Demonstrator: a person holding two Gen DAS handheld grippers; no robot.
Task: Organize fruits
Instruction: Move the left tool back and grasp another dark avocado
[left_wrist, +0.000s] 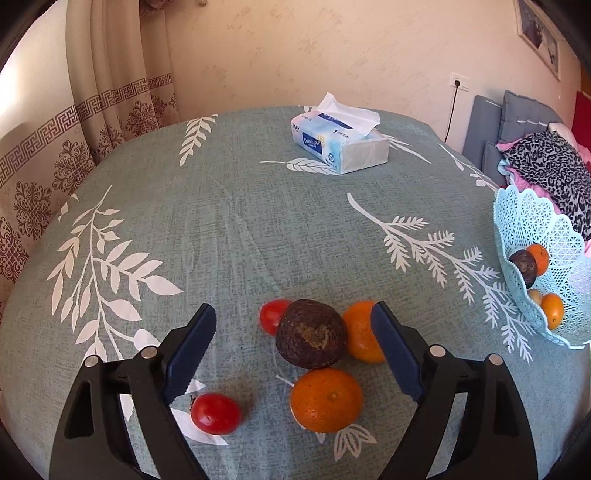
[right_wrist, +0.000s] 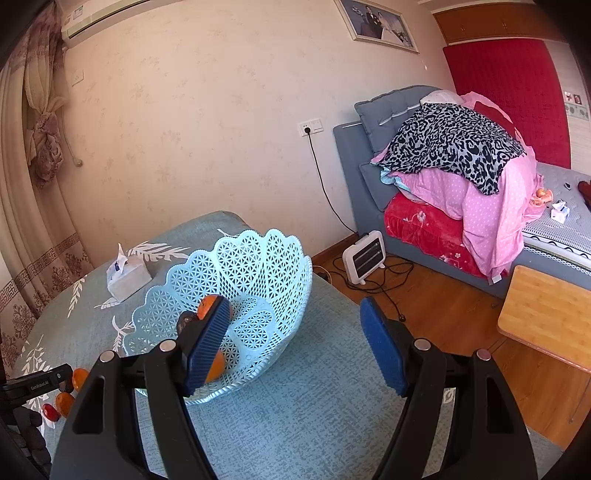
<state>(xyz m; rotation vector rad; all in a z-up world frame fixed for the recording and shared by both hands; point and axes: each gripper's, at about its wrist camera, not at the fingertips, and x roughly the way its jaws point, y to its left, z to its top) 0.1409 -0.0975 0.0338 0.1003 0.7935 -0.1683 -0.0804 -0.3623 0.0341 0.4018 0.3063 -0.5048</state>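
In the left wrist view my left gripper (left_wrist: 293, 350) is open over loose fruit on the table: a dark avocado (left_wrist: 311, 334), a near orange (left_wrist: 325, 400), a second orange (left_wrist: 360, 332) by the right finger, a far tomato (left_wrist: 273, 315) and a near tomato (left_wrist: 215, 412). A light blue lattice basket (left_wrist: 535, 236) at the right holds oranges and a dark fruit. In the right wrist view my right gripper (right_wrist: 295, 341) is open and empty just right of the basket (right_wrist: 258, 266); its left finger hides part of the fruit inside.
A tissue box (left_wrist: 340, 142) stands at the far side of the table (left_wrist: 221, 206). A curtain hangs at the left. Past the table's right edge are a wooden floor, a small heater (right_wrist: 364, 256), a bed with piled blankets and a wooden side table (right_wrist: 546, 314).
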